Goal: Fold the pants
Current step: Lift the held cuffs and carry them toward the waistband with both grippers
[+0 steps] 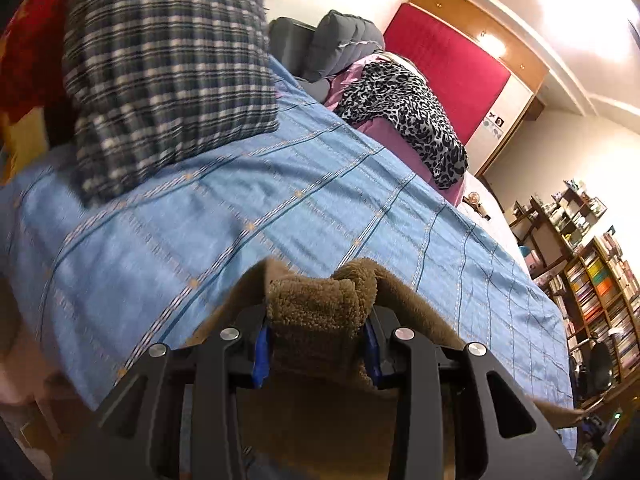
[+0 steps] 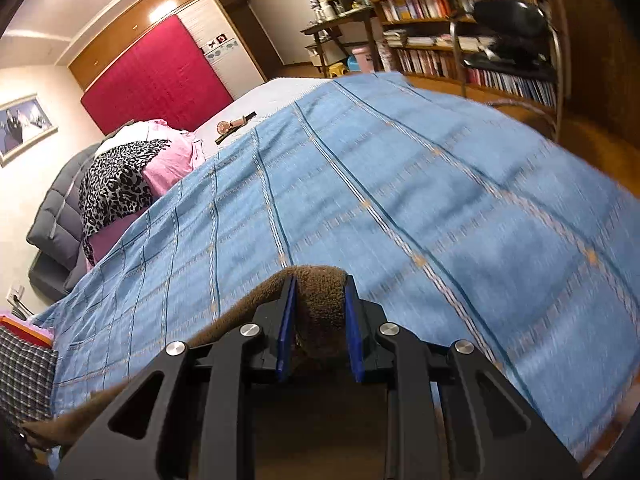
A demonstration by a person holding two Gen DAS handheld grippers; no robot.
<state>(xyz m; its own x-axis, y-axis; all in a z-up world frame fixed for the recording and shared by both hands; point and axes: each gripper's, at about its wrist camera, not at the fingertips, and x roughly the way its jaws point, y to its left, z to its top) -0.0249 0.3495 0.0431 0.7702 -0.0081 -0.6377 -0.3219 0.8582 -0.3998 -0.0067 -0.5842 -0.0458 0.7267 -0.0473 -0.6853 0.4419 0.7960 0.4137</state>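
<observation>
The left gripper point(image 1: 318, 334) is clamped on a thick bunch of the brown fleece pants point(image 1: 316, 312). The right gripper point(image 2: 320, 326) is closed narrowly on another part of the same garment. The pants hang from both grippers above the blue bedspread point(image 2: 400, 200). No completed fold is visible. Judged stage: early; laying out, folding and smoothing all remain.
</observation>
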